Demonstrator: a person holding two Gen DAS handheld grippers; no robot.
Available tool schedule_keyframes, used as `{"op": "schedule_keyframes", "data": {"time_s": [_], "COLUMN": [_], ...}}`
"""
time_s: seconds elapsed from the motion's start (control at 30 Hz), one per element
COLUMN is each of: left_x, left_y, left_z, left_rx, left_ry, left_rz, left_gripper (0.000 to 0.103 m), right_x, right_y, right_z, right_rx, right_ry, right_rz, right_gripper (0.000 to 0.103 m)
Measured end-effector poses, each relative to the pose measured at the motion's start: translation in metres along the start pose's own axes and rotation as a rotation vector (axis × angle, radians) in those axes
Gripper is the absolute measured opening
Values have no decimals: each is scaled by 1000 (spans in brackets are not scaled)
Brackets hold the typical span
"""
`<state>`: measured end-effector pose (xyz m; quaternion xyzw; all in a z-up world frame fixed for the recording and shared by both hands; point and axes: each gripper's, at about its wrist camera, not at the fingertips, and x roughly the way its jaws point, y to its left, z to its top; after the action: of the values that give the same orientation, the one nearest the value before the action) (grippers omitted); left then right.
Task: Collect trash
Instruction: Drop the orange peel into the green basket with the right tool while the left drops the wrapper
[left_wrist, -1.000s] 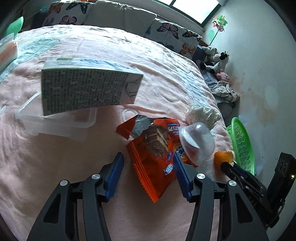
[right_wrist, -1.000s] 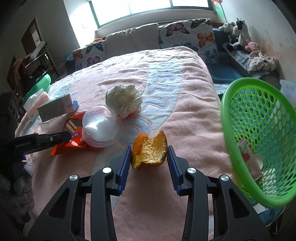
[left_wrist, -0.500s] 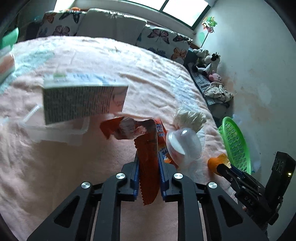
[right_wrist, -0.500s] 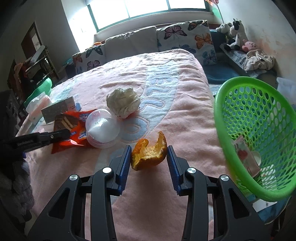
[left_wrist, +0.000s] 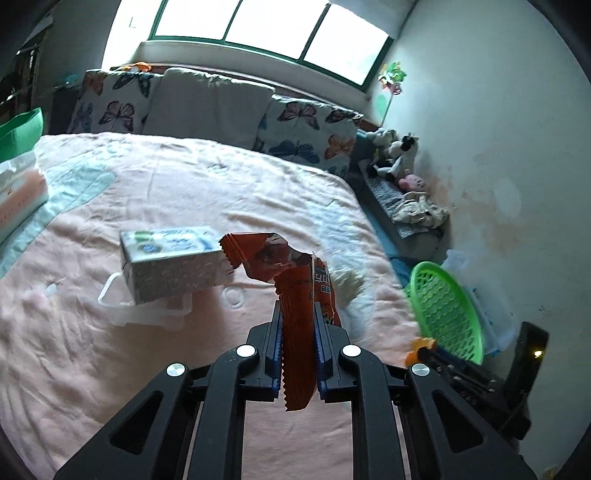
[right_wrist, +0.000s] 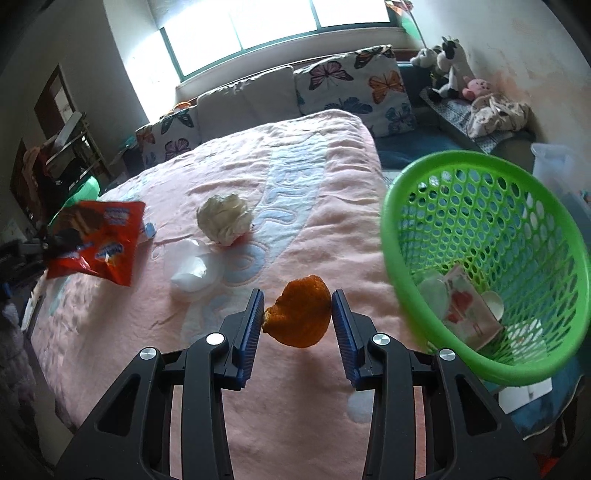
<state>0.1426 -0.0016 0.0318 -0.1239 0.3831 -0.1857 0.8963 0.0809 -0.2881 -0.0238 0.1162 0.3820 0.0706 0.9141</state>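
Left gripper (left_wrist: 298, 325) clamped on orange snack wrapper (left_wrist: 295, 295), lifted above pink bed (left_wrist: 92, 350). Right gripper (right_wrist: 298, 314) clamped on orange peel (right_wrist: 301, 315), beside green basket (right_wrist: 402, 229).

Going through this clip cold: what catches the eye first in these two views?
Both grippers are loaded: the left gripper pinches an orange snack wrapper lifted above the pink bedspread, and the right gripper grips an orange peel. The bright green basket sits just right of the peel, with a few scraps already inside.
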Motion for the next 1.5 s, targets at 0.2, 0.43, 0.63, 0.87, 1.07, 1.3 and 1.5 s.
{"op": "schedule_keyframes", "data": {"time_s": [0.2, 0.43, 0.63, 0.87, 1.07, 1.3, 1.5], "left_x": [4, 16, 36, 61, 85, 109, 134], "left_y": [-22, -59, -97, -138, -169, -202, -229], "left_z": [4, 13, 18, 17, 13, 4, -8], "left_rx": [34, 93, 157, 230, 299, 381, 448], "left_ry": [16, 29, 55, 95, 130, 166, 202], "left_rz": [-52, -106, -147, -177, -189, -199, -207], "left_gripper": [14, 14, 14, 14, 14, 14, 14], "right_x": [-10, -26, -41, -45, -49, -64, -82], "right_y": [-10, -43, -86, -133, -155, -163, -166], "right_z": [-2, 1, 8, 8, 2, -8, -19], "right_rx": [13, 66, 144, 231, 280, 304, 315], "right_ry": [-22, -54, -90, -90, -101, -125, -146], "right_rz": [-16, -66, -127, -194, -219, -237, -247], "right_gripper": [37, 37, 37, 40, 53, 53, 53]}}
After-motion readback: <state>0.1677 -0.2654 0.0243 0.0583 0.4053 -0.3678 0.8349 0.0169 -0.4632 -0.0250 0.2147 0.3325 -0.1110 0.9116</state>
